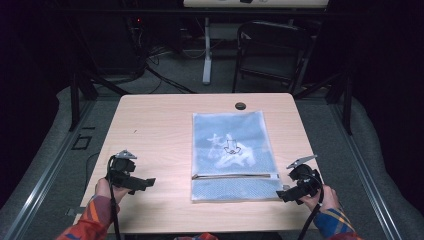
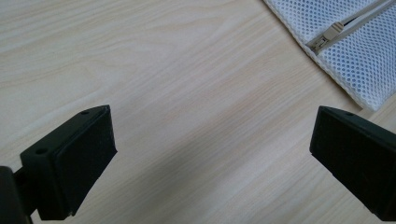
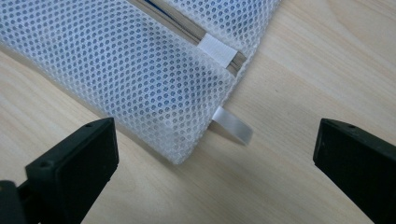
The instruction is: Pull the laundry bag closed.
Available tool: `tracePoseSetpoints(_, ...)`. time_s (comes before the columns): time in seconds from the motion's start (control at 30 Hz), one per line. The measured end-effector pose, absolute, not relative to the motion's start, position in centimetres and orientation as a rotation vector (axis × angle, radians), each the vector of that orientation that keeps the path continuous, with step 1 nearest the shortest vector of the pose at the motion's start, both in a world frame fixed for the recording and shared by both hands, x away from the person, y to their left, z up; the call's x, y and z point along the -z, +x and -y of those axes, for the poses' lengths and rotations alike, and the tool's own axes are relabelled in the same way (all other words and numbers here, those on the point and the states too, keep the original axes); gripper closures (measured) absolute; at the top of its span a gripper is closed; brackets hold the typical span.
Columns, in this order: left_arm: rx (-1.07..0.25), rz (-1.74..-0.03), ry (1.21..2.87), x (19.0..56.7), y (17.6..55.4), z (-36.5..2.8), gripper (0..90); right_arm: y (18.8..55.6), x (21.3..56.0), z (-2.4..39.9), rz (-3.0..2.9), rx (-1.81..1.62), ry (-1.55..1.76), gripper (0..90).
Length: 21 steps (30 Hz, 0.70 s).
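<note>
A flat white mesh laundry bag with a pale zip (image 1: 231, 156) is laid on the light wooden surface (image 1: 155, 130), right of centre, its zipped end turned towards the person so that the closure can be reached from both sides. The zip's slider (image 2: 330, 32) is seen at the bag's left end, presumably why the left tongs (image 1: 142, 183) are kept near that side, wide open and empty over bare wood. The right tongs (image 1: 286, 194) are held just beside the bag's near right corner, also wide open with nothing gripped; a small white ribbon loop (image 3: 232, 124) juts out there, a likely hold for steadying the bag
</note>
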<state>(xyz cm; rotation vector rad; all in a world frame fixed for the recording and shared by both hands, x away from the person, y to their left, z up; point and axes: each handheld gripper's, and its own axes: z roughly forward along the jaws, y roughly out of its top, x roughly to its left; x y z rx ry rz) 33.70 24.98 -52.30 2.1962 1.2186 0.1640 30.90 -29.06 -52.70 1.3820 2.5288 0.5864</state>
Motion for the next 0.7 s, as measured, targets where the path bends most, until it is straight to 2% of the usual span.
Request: tracePoseSetpoints(0.7,-0.162,-1.148,2.284,52.2,33.8,-23.2,0.7,31.3,52.1,27.6,-2.571,-0.589,1.332,0.0)
